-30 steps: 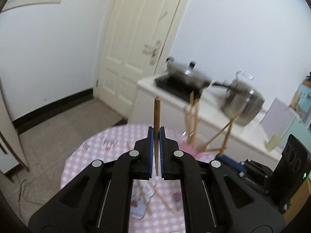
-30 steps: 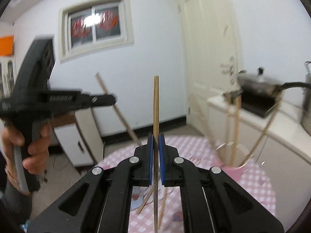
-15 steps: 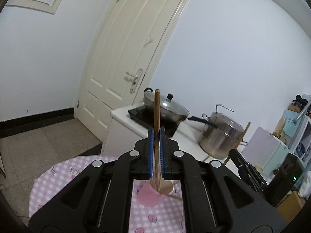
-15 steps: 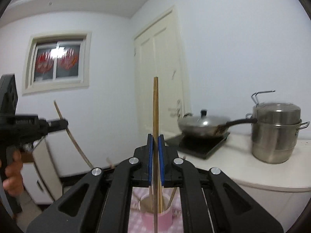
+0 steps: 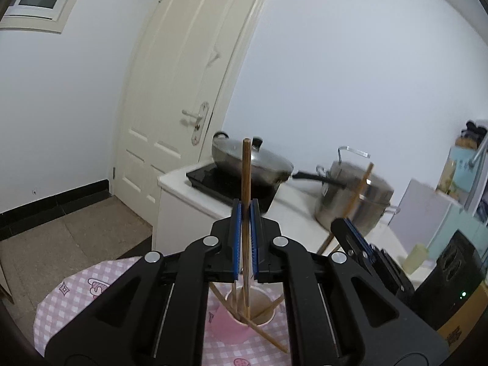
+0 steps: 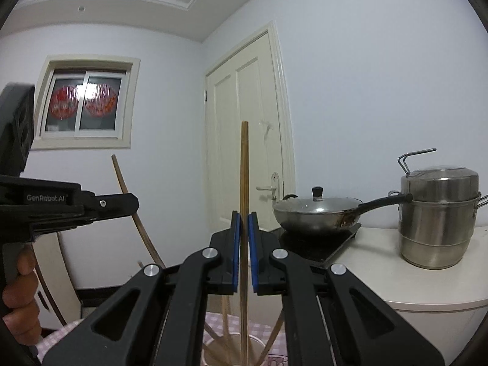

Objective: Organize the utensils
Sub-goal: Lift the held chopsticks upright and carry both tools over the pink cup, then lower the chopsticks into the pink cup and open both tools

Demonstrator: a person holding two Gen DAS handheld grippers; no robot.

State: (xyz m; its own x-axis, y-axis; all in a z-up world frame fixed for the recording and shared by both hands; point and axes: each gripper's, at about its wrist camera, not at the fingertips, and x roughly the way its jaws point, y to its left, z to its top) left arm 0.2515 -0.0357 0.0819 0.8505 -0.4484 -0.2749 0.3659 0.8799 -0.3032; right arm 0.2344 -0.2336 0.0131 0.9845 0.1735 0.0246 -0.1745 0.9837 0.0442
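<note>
My left gripper (image 5: 245, 210) is shut on an upright brown chopstick (image 5: 246, 167). Its lower end reaches into the mouth of a pink cup (image 5: 227, 328) that holds several leaning chopsticks. The cup stands on a table with a pink checked cloth (image 5: 76, 289). My right gripper (image 6: 244, 222) is shut on another upright chopstick (image 6: 244, 167), whose lower end dips toward the cup's rim (image 6: 256, 339). Each gripper shows in the other's view: the right gripper (image 5: 340, 227) with its slanted stick (image 5: 358, 195), and the left gripper (image 6: 132, 204) held in a hand (image 6: 18, 305).
A white counter (image 6: 396, 274) behind the table carries a lidded wok (image 6: 317, 213) on a black hob and a steel steamer pot (image 6: 439, 213). A cream door (image 5: 183, 106) and a window (image 6: 84, 103) are in the walls. A black appliance (image 5: 454, 274) stands at the right.
Both grippers have travelled with their chopsticks to above the pink cup, which now lies right under them. The right view has swung from the window toward the counter.
</note>
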